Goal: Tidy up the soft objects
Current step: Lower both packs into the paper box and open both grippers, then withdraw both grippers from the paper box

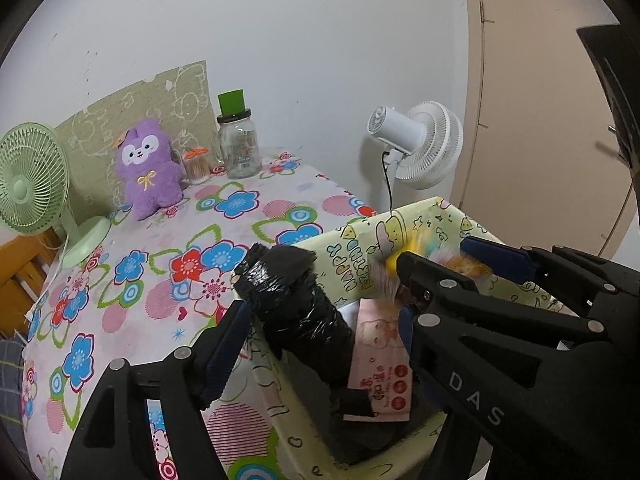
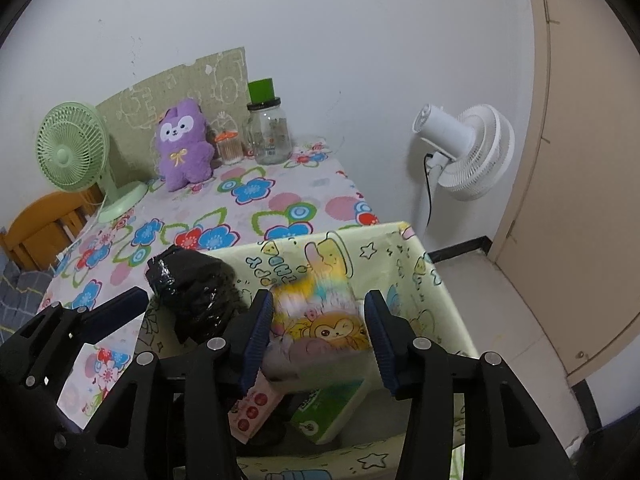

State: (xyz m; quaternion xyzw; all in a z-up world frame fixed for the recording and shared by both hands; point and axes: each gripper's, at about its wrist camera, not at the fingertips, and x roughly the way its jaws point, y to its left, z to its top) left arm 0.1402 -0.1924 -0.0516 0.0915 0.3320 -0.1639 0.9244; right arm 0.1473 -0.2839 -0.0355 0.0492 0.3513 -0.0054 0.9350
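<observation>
A cartoon-printed pale green box stands at the table's near right corner. A black plastic-wrapped roll leans in its left side between the jaws of my left gripper, which is open; its pads do not press the roll. My right gripper hangs over the box, open. A blurred colourful monkey-print pack sits loose between its pads. A pink tissue pack and a green tissue pack lie in the box. A purple plush sits at the table's back.
Flowered tablecloth covers the table. A green desk fan stands at the left, a glass jar and a toothpick pot at the back. A white floor fan and a door are to the right. A wooden chair is at the left.
</observation>
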